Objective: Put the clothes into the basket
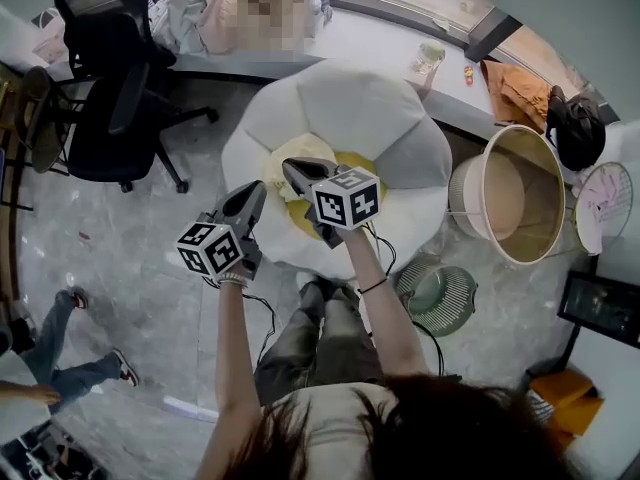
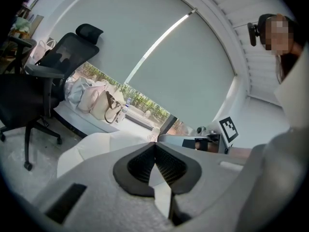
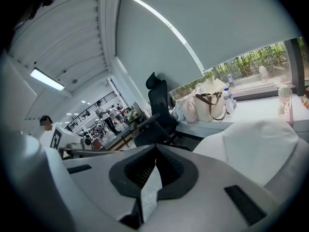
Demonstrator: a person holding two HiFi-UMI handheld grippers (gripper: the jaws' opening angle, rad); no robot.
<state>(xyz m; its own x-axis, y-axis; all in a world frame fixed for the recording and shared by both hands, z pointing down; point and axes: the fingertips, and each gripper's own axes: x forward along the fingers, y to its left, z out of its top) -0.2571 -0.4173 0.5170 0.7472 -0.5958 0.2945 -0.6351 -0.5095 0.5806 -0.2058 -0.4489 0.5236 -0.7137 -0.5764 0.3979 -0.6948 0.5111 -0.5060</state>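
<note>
In the head view a big white flower-shaped cushion (image 1: 360, 103) with a yellow centre (image 1: 300, 218) lies on the floor. A pale cream cloth (image 1: 271, 175) rests on it near the middle. A round beige basket (image 1: 465, 200) stands to the right of the cushion. My left gripper (image 1: 258, 190) and right gripper (image 1: 290, 166) hang side by side over the cushion's near part, both pointing at it. In the left gripper view the left gripper's (image 2: 155, 144) jaws meet at the tips with nothing in them. The right gripper (image 3: 155, 146) is likewise shut and empty.
A black office chair (image 1: 110, 98) stands at the left. The counter (image 1: 370, 38) behind holds bags, a bottle and an orange cloth (image 1: 515, 93). A round fan (image 1: 437, 296) lies on the floor near my right leg. Another person's legs (image 1: 60, 368) show at lower left.
</note>
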